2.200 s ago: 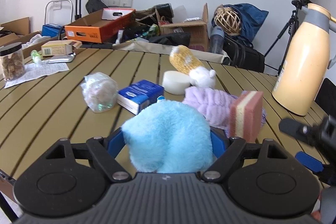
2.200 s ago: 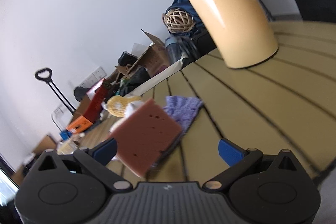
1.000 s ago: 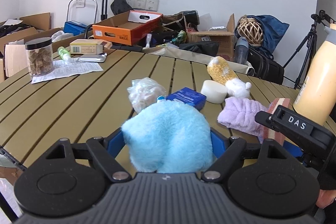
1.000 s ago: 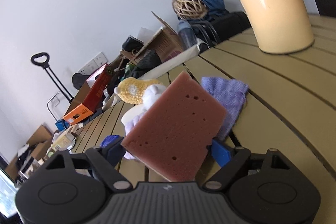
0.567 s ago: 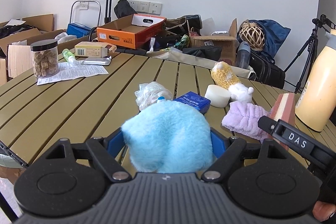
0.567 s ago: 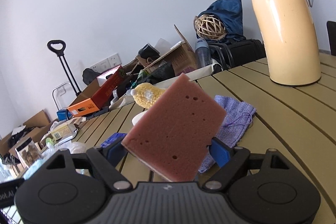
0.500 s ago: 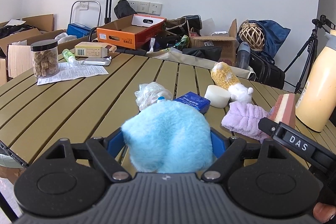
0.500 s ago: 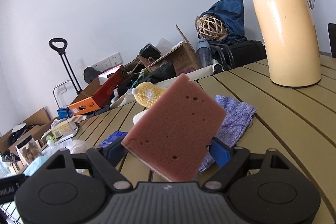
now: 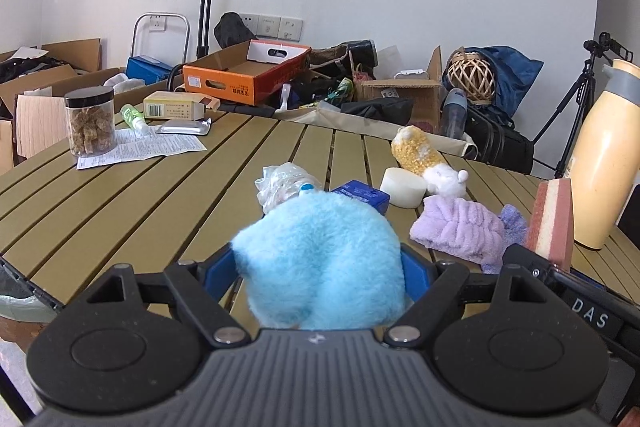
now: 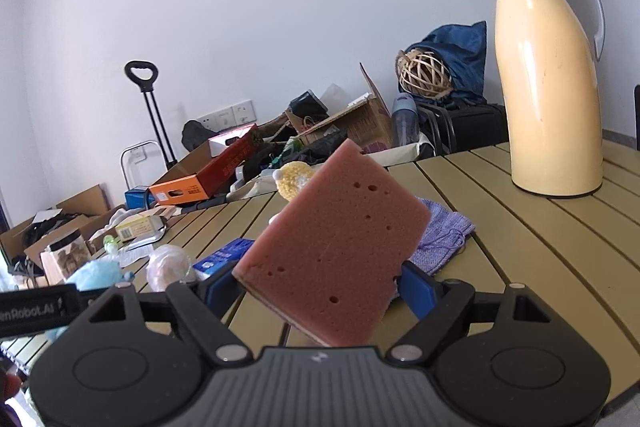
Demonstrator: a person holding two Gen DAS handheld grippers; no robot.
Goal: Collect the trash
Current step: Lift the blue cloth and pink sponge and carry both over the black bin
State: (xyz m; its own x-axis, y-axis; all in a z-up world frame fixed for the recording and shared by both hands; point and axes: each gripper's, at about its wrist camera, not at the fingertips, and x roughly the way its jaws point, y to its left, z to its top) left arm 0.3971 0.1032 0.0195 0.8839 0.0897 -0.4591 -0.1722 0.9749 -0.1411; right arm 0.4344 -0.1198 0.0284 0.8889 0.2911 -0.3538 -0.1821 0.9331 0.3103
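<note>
Your left gripper (image 9: 318,269) is clamped on a fluffy light-blue cloth (image 9: 320,263), its blue pads pressed into both sides of the pile, held above the near part of the slatted table (image 9: 132,203). Your right gripper (image 10: 320,285) is clamped on a pink sponge (image 10: 334,245), which sits tilted between the blue pads and clear of the tabletop; in the left wrist view that sponge (image 9: 550,223) shows edge-on at the right, with a pale layer along one face.

Just beyond the blue cloth lie a crumpled clear plastic bag (image 9: 286,185) and a small blue box (image 9: 362,195), side by side. To their right sits a lilac towel bundle (image 9: 460,233) on a purple knit cloth (image 9: 514,227). Behind those are a white round block (image 9: 402,187) and a yellow-and-white plush toy (image 9: 424,157).

Further right stands a cream thermos jug (image 10: 550,75), upright. Far left, a jar with a black lid (image 9: 90,121) rests on a printed paper sheet (image 9: 140,147).
</note>
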